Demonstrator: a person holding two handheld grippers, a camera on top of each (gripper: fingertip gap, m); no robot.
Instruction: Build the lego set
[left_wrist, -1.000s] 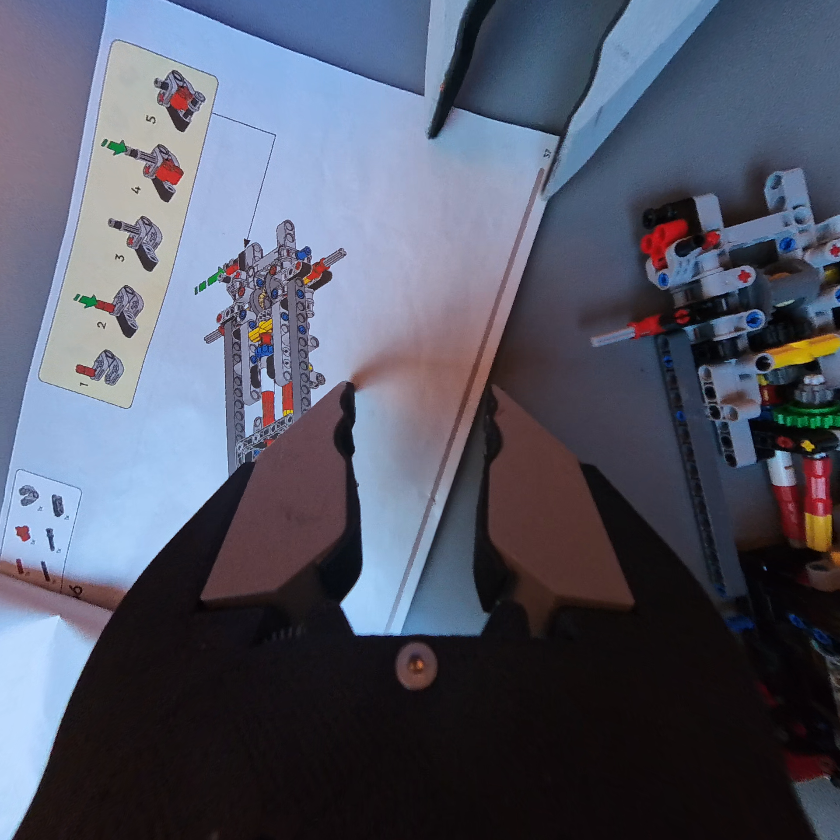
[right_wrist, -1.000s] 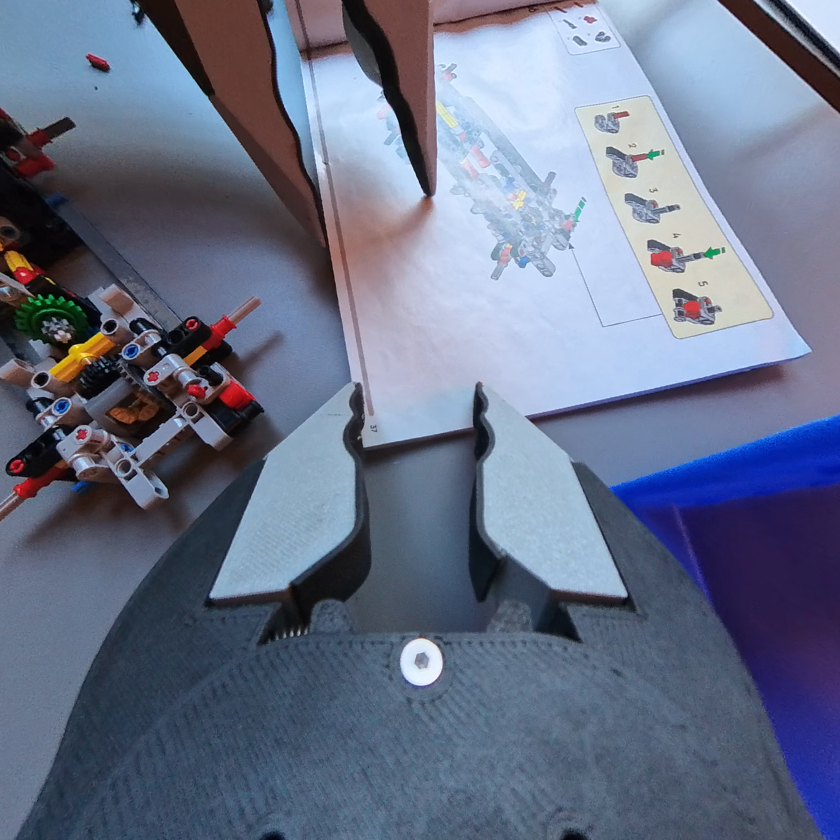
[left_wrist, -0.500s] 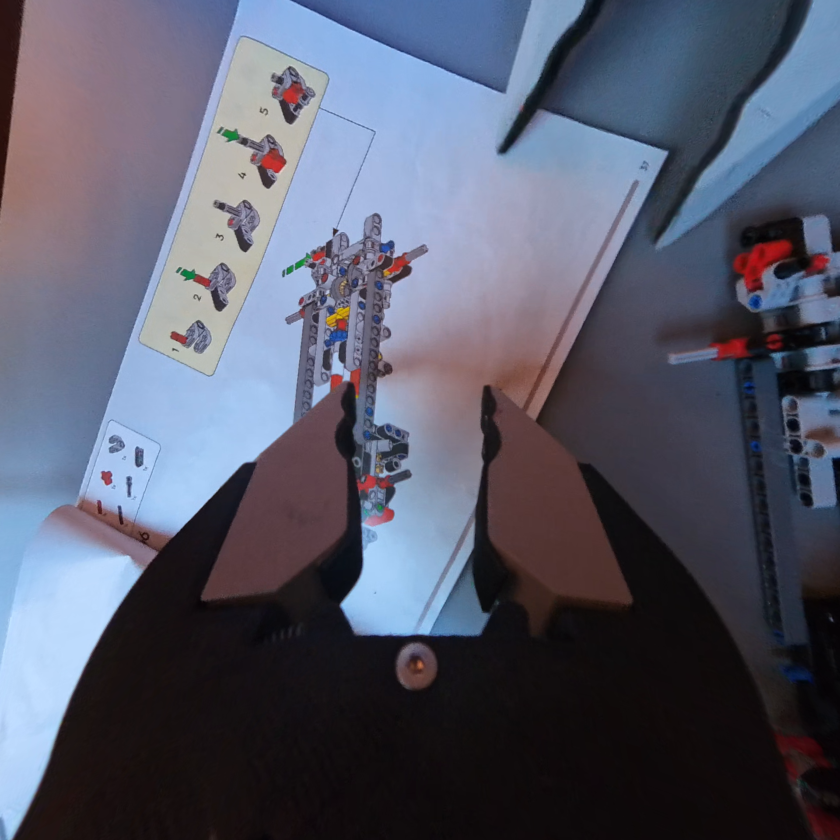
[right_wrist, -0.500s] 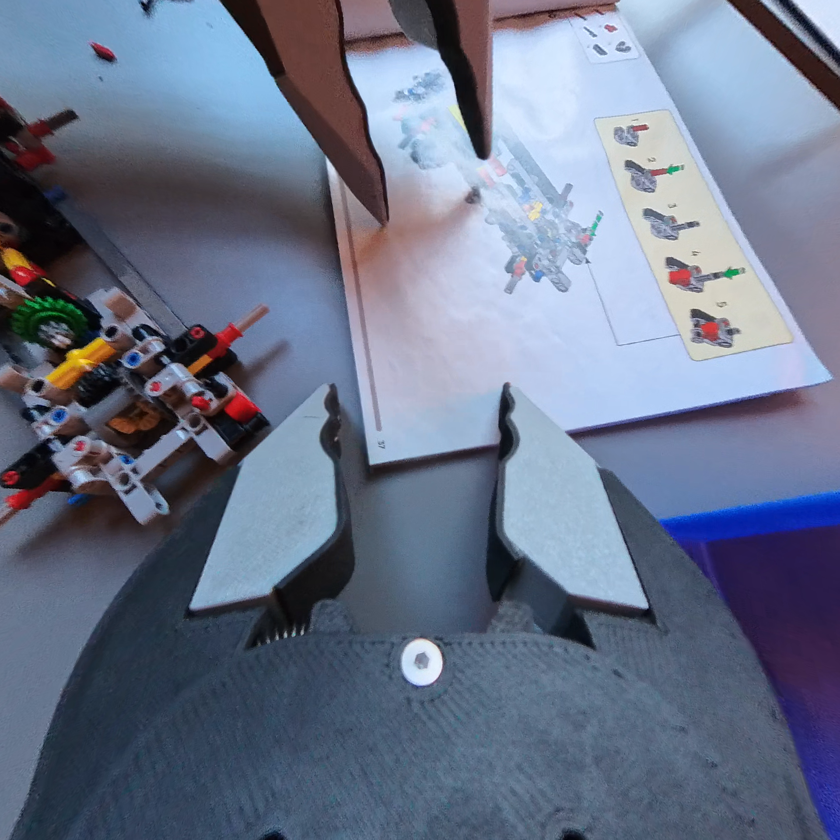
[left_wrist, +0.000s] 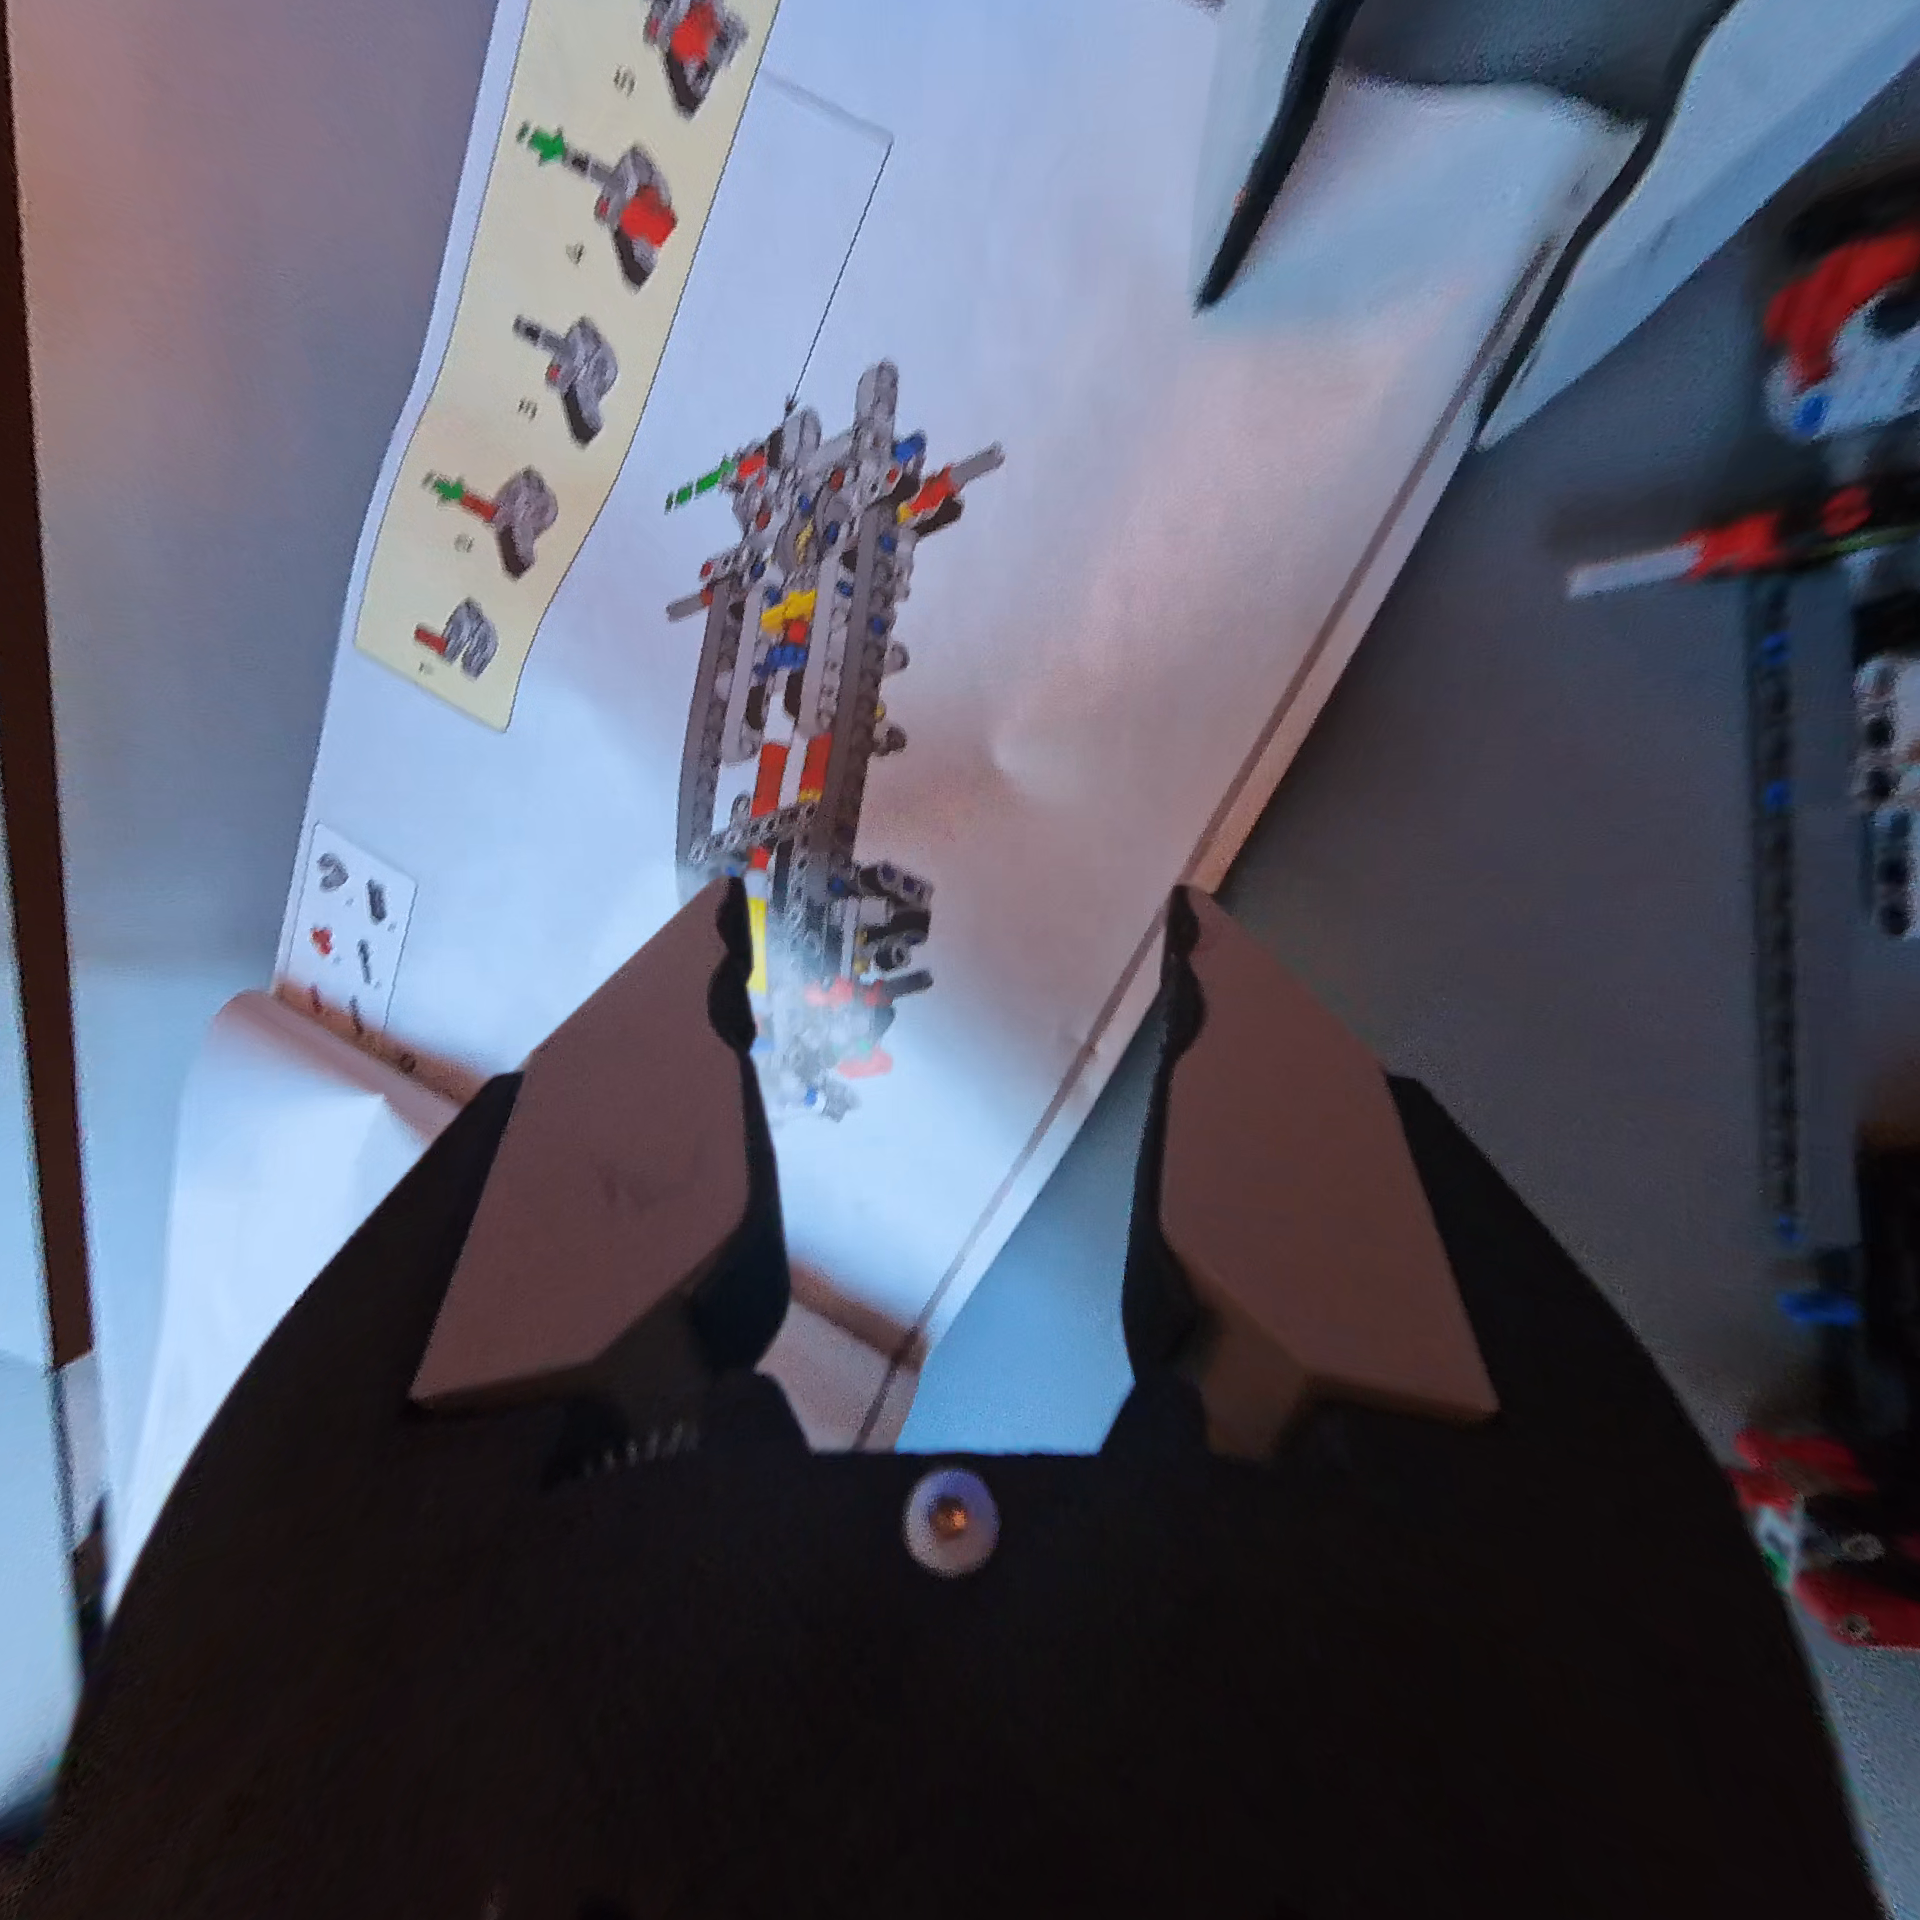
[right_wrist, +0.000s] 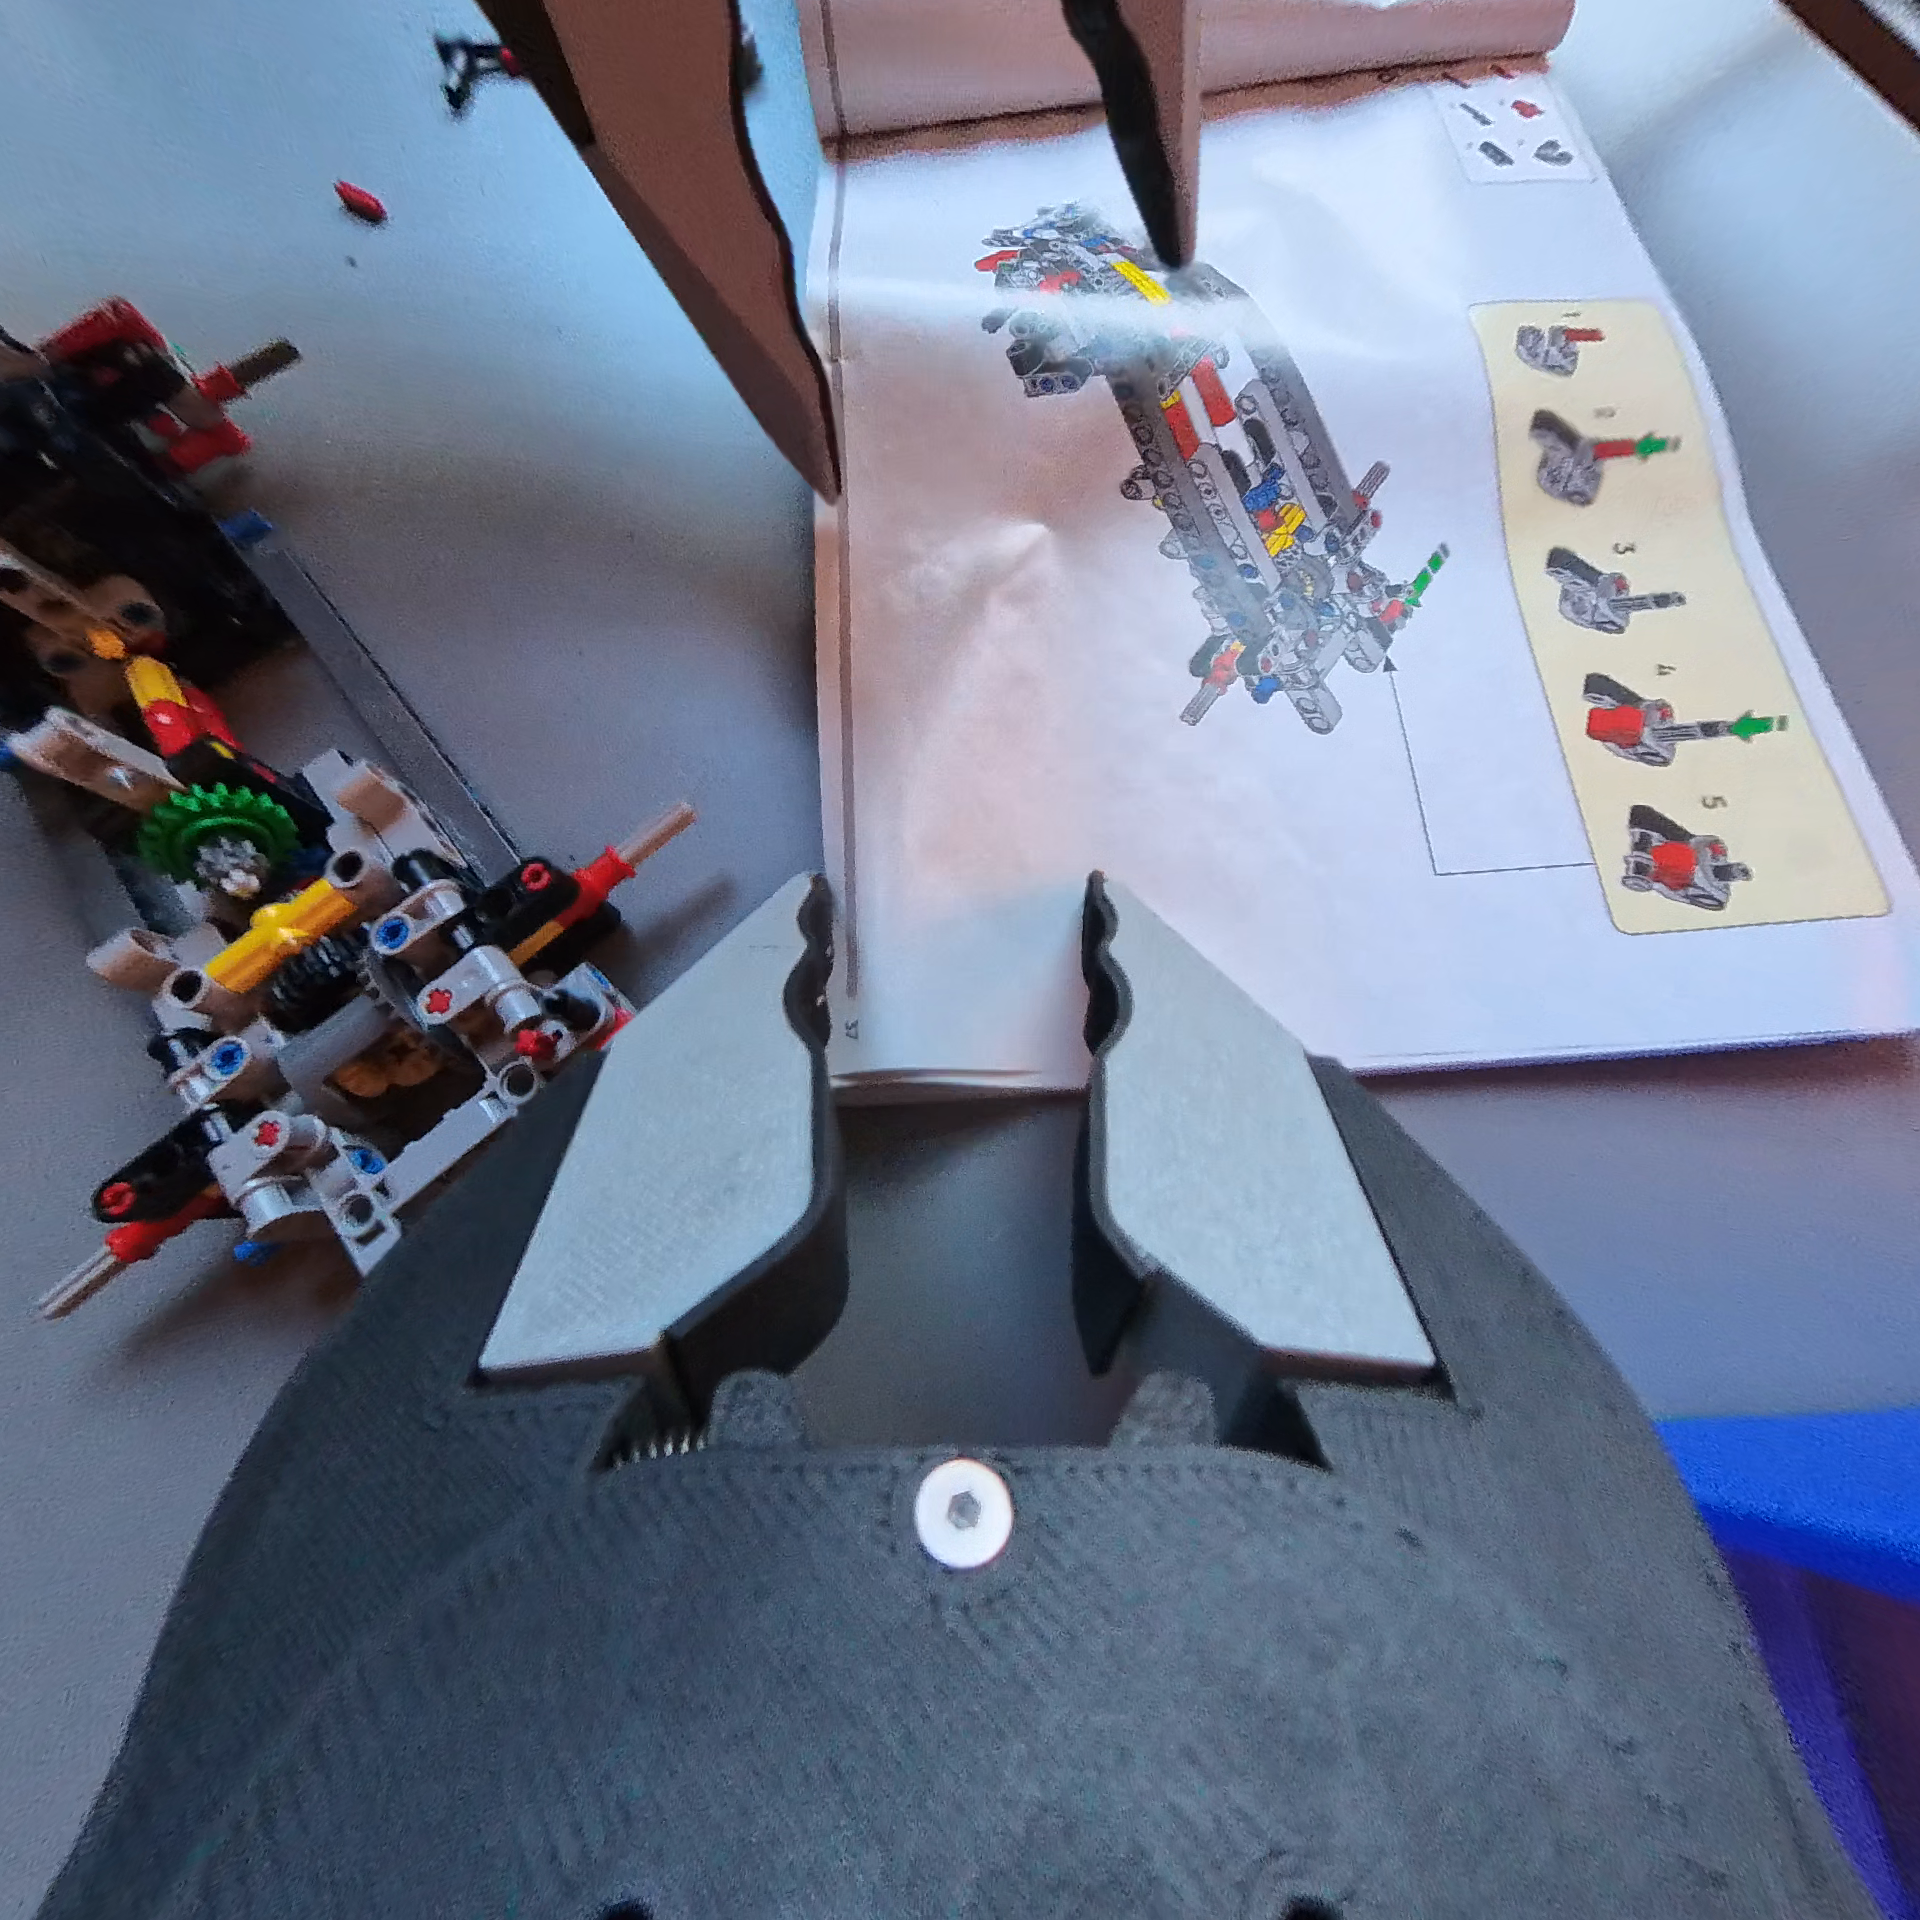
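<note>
Left wrist view: the left gripper (left_wrist: 956, 904) hovers with jaws spread wide and bare over an open instruction booklet (left_wrist: 1091, 312) on a grey table (left_wrist: 1507, 935). Opposite, the right gripper (right_wrist: 956, 914), jaws apart, straddles the booklet's corner; a brick model (right_wrist: 343, 987) lies beside it.

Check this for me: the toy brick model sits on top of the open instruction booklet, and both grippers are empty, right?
Not quite. The right wrist view shows the toy brick model on the grey table beside the instruction booklet, not on it. Both the left gripper and right gripper are empty.
</note>
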